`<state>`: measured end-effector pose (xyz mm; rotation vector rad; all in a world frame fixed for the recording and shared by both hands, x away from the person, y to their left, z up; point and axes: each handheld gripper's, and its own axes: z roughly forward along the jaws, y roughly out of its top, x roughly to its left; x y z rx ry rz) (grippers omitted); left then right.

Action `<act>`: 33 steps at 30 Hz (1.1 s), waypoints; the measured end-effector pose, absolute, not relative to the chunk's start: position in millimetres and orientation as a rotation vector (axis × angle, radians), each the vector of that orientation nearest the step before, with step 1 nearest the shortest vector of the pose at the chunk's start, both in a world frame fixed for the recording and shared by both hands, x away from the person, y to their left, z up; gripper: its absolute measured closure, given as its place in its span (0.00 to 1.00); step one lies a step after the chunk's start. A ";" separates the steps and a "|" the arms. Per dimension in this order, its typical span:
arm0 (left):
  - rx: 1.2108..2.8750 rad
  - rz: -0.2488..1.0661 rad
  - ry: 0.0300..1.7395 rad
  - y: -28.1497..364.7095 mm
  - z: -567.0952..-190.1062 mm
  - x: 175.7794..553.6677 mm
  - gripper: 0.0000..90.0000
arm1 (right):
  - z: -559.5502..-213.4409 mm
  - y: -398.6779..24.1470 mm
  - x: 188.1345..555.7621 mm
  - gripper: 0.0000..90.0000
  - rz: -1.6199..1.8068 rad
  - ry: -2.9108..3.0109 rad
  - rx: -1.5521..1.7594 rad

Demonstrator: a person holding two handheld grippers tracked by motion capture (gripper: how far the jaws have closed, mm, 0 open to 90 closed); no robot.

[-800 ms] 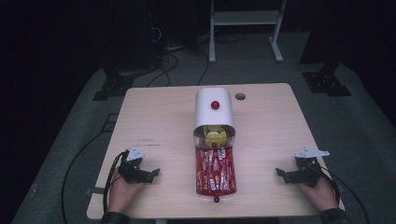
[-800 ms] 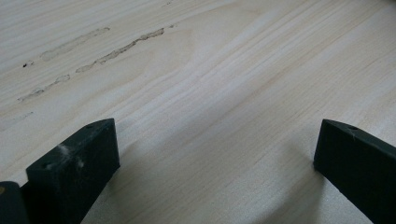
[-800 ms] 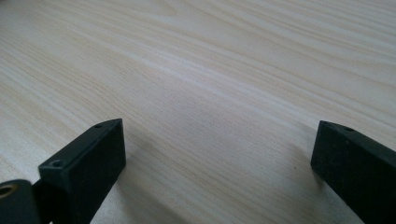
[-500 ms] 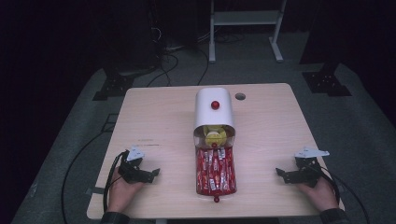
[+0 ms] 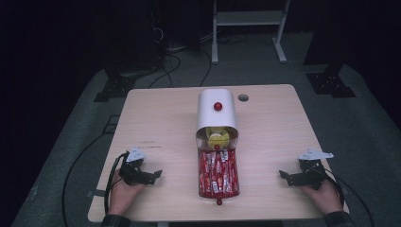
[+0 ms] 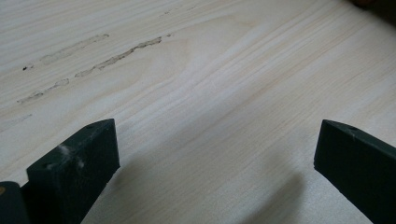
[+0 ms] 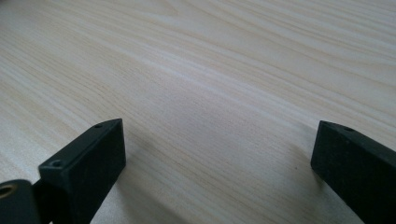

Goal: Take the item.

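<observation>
A white rounded box (image 5: pixel 216 113) with a red knob (image 5: pixel 217 106) lies in the middle of the wooden table (image 5: pixel 161 123). Its clear drawer (image 5: pixel 218 174) is pulled out toward me and packed with red sachets; something yellow (image 5: pixel 217 139) sits at the box's mouth. My left gripper (image 5: pixel 153 175) rests near the front left edge, open, its jaws wide over bare wood (image 6: pixel 210 140). My right gripper (image 5: pixel 285 176) rests near the front right edge, also open over bare wood (image 7: pixel 215 140). Both stand well apart from the drawer.
A small round hole (image 5: pixel 243 98) lies in the tabletop right of the box. Scuff marks (image 6: pixel 93 56) streak the wood ahead of the left gripper. Beyond the table are dark floor, cables (image 5: pixel 179 52) and a white metal stand (image 5: pixel 248 28).
</observation>
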<state>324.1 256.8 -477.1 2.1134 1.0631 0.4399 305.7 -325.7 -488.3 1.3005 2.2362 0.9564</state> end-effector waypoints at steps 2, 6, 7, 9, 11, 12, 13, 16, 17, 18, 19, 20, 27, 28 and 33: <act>2.107 0.437 1.062 256.9 -476.0 323.5 0.00 | -488.3 -325.7 305.7 0.03 0.957 2.236 1.299; 2.084 0.424 1.063 257.6 -473.1 322.5 0.00 | -488.3 -325.7 305.7 0.03 0.956 2.237 1.299; 2.073 0.419 1.065 257.9 -472.4 322.3 0.00 | -488.3 -325.7 305.7 0.03 0.956 2.237 1.299; 2.062 0.420 1.068 258.8 -470.6 322.0 0.00 | -488.3 -325.7 305.7 0.03 0.957 2.237 1.298; 2.058 0.415 1.070 259.3 -469.3 321.4 0.00 | -488.3 -325.6 305.7 0.03 0.957 2.237 1.299; 2.060 0.411 1.070 259.6 -469.0 321.3 0.00 | -488.3 -325.7 305.7 0.03 0.957 2.238 1.298; 2.060 0.410 1.069 259.7 -468.7 321.1 0.00 | -488.3 -325.6 305.6 0.03 0.957 2.238 1.298; 2.058 0.411 1.067 259.9 -467.4 320.6 0.00 | -488.3 -325.6 305.6 0.03 0.957 2.238 1.297; 2.054 0.412 1.069 259.7 -466.8 320.2 0.00 | -488.3 -325.6 305.6 0.03 0.958 2.239 1.298; 2.051 0.412 1.070 259.6 -466.1 319.9 0.00 | -488.3 -325.6 305.5 0.03 0.958 2.239 1.299; 2.058 0.414 1.065 260.0 -465.4 319.9 0.00 | -488.3 -325.6 305.6 0.03 0.958 2.238 1.299; 2.059 0.410 1.068 259.7 -464.6 319.5 0.00 | -488.3 -325.6 305.6 0.03 0.958 2.238 1.298; 2.053 0.412 1.062 257.6 -460.6 317.3 0.00 | -488.3 -325.6 305.6 0.03 0.957 2.239 1.298; 2.055 0.411 1.063 257.3 -459.8 317.0 0.00 | -488.3 -325.6 305.6 0.03 0.957 2.238 1.298; 2.059 0.413 1.053 255.3 -458.0 315.7 0.00 | -488.3 -325.6 305.6 0.03 0.958 2.238 1.299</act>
